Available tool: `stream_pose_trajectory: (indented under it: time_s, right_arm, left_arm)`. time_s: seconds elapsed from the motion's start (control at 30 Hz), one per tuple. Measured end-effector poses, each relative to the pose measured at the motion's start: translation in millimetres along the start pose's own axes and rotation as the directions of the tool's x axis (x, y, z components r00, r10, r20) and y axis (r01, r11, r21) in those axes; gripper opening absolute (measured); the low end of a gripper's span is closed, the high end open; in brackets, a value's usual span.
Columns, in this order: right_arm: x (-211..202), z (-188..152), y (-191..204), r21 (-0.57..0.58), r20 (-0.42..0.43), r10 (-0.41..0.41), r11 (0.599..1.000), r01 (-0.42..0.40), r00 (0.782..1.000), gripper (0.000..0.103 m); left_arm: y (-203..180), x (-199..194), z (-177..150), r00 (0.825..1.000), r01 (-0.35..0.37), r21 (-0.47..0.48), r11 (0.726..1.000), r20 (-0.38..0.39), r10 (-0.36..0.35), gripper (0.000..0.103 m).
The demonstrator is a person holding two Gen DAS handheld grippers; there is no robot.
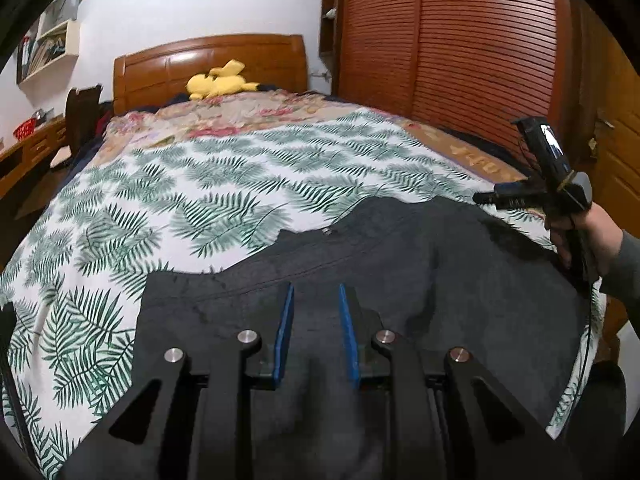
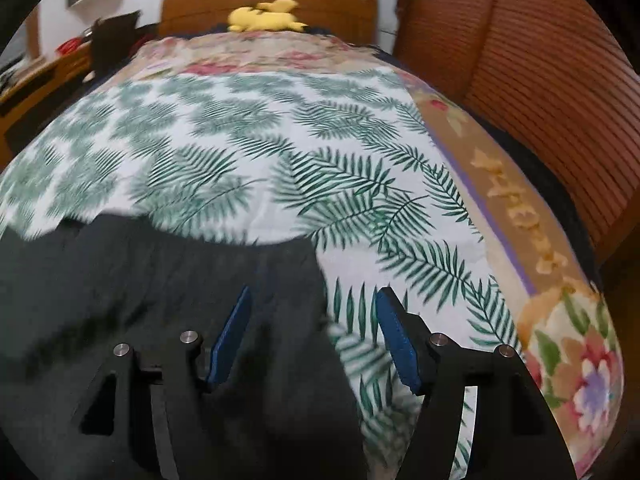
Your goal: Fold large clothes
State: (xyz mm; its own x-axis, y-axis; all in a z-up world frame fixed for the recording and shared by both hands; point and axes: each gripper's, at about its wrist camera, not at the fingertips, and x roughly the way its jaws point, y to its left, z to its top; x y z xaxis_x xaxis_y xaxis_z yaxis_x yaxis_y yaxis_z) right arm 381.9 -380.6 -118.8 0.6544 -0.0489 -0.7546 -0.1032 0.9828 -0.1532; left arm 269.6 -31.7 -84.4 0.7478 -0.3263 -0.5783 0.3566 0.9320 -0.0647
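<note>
A large dark grey garment (image 1: 420, 272) lies spread flat on the near part of the bed, with a small metal button near its far edge. My left gripper (image 1: 316, 292) hovers over its middle, blue pads apart, open and empty. My right gripper (image 2: 314, 296) is open wide over the garment's right edge (image 2: 200, 300), one pad over the dark cloth and one over the sheet. The right gripper's body (image 1: 560, 184) shows in the left wrist view at the garment's far right corner, held by a hand.
The bed carries a white sheet with green fern leaves (image 1: 200, 184) over a floral quilt (image 2: 580, 360). A yellow plush toy (image 1: 218, 82) lies by the wooden headboard. A brown slatted wardrobe (image 1: 460, 40) stands on the right, a desk (image 1: 32, 148) on the left.
</note>
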Motion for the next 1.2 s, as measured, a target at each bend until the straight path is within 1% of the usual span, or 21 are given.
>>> stream_pose_trajectory:
  time_s: [0.17, 0.27, 0.4, 0.53, 0.63, 0.7, 0.83, 0.87, 0.97, 1.03, 1.13, 1.2]
  right_arm:
    - [-39.8, -32.3, 10.1, -0.031, 0.015, 0.075, 0.997, -0.075, 0.997, 0.066]
    - [-62.0, -55.3, 19.1, -0.062, 0.013, 0.103, 0.993, -0.102, 0.995, 0.066]
    - [-76.6, -79.7, 34.2, -0.083, -0.004, 0.147, 0.986, -0.147, 0.989, 0.066]
    - [-85.9, -93.5, 47.7, -0.078, 0.001, 0.192, 0.978, -0.192, 0.981, 0.066]
    - [-94.2, -101.1, 59.9, -0.081, 0.023, 0.227, 0.971, -0.224, 0.974, 0.066]
    - [-99.5, -106.1, 72.6, -0.09, 0.042, 0.262, 0.962, -0.257, 0.964, 0.066]
    - [-98.2, -113.7, 95.9, -0.131, 0.04, 0.304, 0.946, -0.296, 0.952, 0.066]
    - [-92.1, -116.8, 103.2, -0.151, 0.027, 0.303, 0.943, -0.296, 0.952, 0.066]
    - [-69.4, -127.1, 117.3, -0.211, -0.033, 0.267, 0.94, -0.268, 0.963, 0.067]
    - [-64.1, -132.6, 122.6, -0.268, -0.01, 0.257, 0.93, -0.25, 0.966, 0.067]
    - [-61.1, -136.2, 116.9, -0.255, 0.008, 0.277, 0.93, -0.266, 0.961, 0.067]
    - [-61.4, -136.3, 118.6, -0.259, 0.012, 0.267, 0.931, -0.255, 0.964, 0.067]
  left_arm:
    - [-22.4, -15.9, 4.4, 0.999, 0.019, 0.029, 0.999, 0.033, -0.02, 0.021]
    - [-35.7, -25.8, 5.4, 0.998, 0.032, 0.049, 0.998, 0.051, -0.034, 0.021]
    - [-51.5, -37.5, 5.2, 0.997, 0.042, 0.074, 0.996, 0.067, -0.047, 0.021]
    - [-60.3, -43.3, 1.2, 0.997, 0.048, 0.087, 0.995, 0.064, -0.053, 0.021]
    - [-63.7, -44.2, -3.4, 0.997, 0.05, 0.083, 0.995, 0.055, -0.054, 0.021]
    - [-65.5, -43.5, -7.5, 0.998, 0.05, 0.084, 0.995, 0.045, -0.053, 0.021]
    - [-64.6, -41.1, -15.8, 0.998, 0.049, 0.072, 0.996, 0.022, -0.051, 0.021]
    - [-64.7, -40.7, -17.9, 0.999, 0.05, 0.067, 0.997, 0.018, -0.051, 0.021]
    - [-64.2, -41.4, -27.6, 0.999, 0.046, 0.05, 0.998, 0.006, -0.046, 0.021]
    - [-65.3, -42.5, -37.8, 0.999, 0.041, 0.046, 0.998, -0.009, -0.04, 0.021]
    - [-66.4, -43.7, -50.8, 0.999, 0.035, 0.037, 0.999, -0.034, -0.033, 0.021]
    - [-66.9, -45.6, -61.1, 0.998, 0.023, 0.026, 0.999, -0.053, -0.022, 0.021]
